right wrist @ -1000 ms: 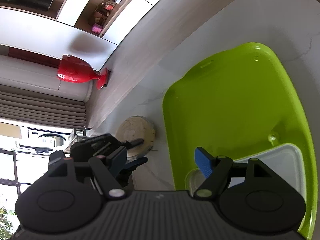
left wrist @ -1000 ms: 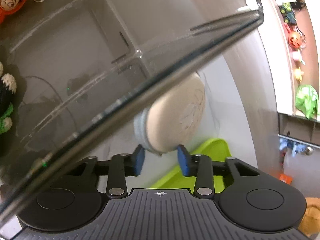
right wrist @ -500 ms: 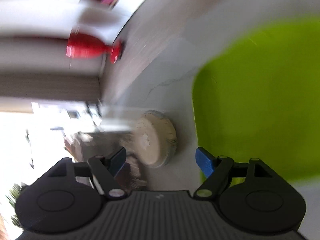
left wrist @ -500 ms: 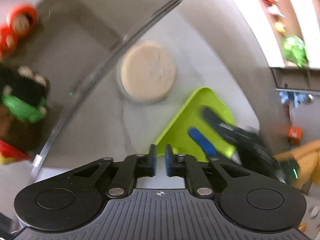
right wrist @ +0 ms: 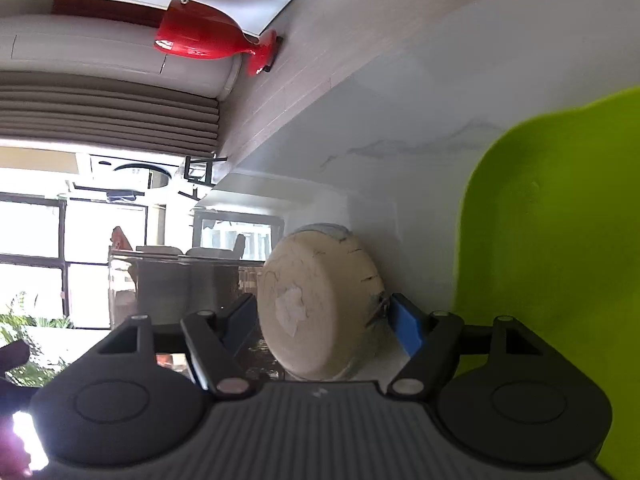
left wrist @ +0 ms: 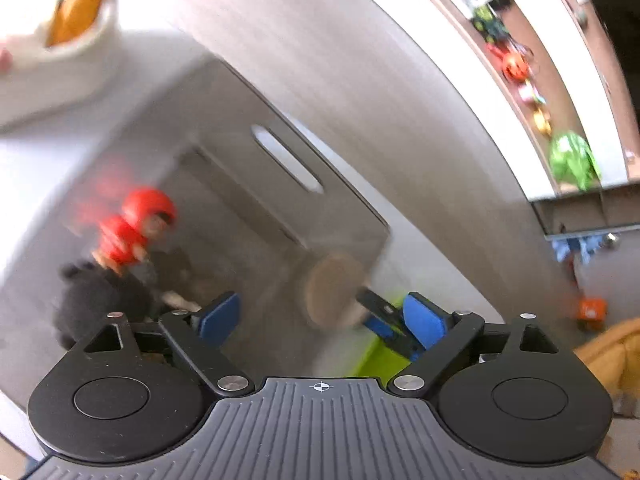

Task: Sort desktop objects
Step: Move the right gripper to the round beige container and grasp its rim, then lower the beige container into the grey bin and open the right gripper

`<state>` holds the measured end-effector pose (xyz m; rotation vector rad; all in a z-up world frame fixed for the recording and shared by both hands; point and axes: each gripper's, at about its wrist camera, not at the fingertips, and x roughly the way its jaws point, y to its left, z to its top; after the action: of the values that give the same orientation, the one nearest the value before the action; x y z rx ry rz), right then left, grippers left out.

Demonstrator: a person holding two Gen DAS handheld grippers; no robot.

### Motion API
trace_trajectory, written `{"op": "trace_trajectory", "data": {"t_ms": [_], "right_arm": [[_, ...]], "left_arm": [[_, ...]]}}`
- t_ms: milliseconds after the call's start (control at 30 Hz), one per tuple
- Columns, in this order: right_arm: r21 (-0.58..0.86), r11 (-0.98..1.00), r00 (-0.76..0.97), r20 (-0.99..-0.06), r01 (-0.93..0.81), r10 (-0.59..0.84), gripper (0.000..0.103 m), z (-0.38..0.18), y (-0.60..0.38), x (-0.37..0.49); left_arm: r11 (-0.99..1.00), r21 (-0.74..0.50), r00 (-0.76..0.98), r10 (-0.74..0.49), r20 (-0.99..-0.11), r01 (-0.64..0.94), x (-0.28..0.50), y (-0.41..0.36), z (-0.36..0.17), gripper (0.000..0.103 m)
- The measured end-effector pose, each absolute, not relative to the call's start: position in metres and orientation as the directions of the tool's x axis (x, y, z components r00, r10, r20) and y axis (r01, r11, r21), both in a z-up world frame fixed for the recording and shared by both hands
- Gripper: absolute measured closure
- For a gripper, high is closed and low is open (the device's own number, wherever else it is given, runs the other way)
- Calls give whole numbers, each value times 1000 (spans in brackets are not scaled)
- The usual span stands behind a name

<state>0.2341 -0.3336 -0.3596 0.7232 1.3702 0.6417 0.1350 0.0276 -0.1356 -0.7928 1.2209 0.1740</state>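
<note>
A round beige tin lies on the white table between the open fingers of my right gripper; the fingers stand on either side of it, not closed. The same tin shows blurred in the left wrist view, with the right gripper's blue finger beside it. My left gripper is open and empty, pulled back above the table. A clear plastic box holds a red doll and a dark plush toy. A lime green tray lies right of the tin.
A red vase stands by the wall. The clear box sits just left of the tin. A shelf with small toys runs along the far wall. A yellow soft object lies at the right edge.
My left gripper let go of the tin, shut briefly, then reopened and drew back. My right gripper moved in so the tin sits between its open fingers.
</note>
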Motion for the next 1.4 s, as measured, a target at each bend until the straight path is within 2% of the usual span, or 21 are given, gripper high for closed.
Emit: {"op": "trace_trajectory", "data": {"t_ms": [100,133,167,200,267,467,700,767,867,967,1067,1200,1400], "right_arm": [[777,629,139,-625,15,768,24,-357,-326,231],[762,647,151,-642,17,752,30,-356,-324,231],[732,681,157,-674,10,722,57,-354,-323,229],[707,707,163,-698,3,697,56,-352,-322,227],[699,715,169,-704,-5,690,62,-343,-320,219],[671,740,193,-723,-29,663,64,-309,-316,191],[630,776,313,-730,-38,608,65,-225,-331,156],[625,778,342,-720,-58,604,64,-195,-324,151],[601,789,359,-712,-132,603,64,-148,-297,145],[589,788,327,-719,-181,613,64,-131,-252,151],[551,808,285,-757,-207,589,64,-135,-198,162],[459,857,206,-838,-234,505,64,-170,-137,172],[301,916,166,-922,-265,351,66,-220,-82,171]], "left_arm": [[706,-451,358,-290,-888,-546,129,27,-154,10],[700,-453,353,-296,-888,-552,128,28,-157,10],[696,-453,347,-301,-889,-557,127,31,-164,10],[695,-451,336,-307,-890,-560,124,34,-162,10],[691,-453,317,-326,-891,-563,121,47,-159,10],[689,-462,294,-356,-887,-558,109,64,-157,9],[715,-457,295,-350,-889,-530,102,100,-143,9],[755,-417,274,-318,-908,-506,104,109,-137,9],[859,-293,185,-234,-954,-420,108,115,-132,6],[922,-224,119,-196,-973,-315,111,115,-132,6],[926,-255,82,-241,-967,-280,107,122,-136,5],[931,-266,27,-267,-963,-249,101,137,-146,5],[965,-224,63,-217,-974,-139,95,144,-141,5]]}}
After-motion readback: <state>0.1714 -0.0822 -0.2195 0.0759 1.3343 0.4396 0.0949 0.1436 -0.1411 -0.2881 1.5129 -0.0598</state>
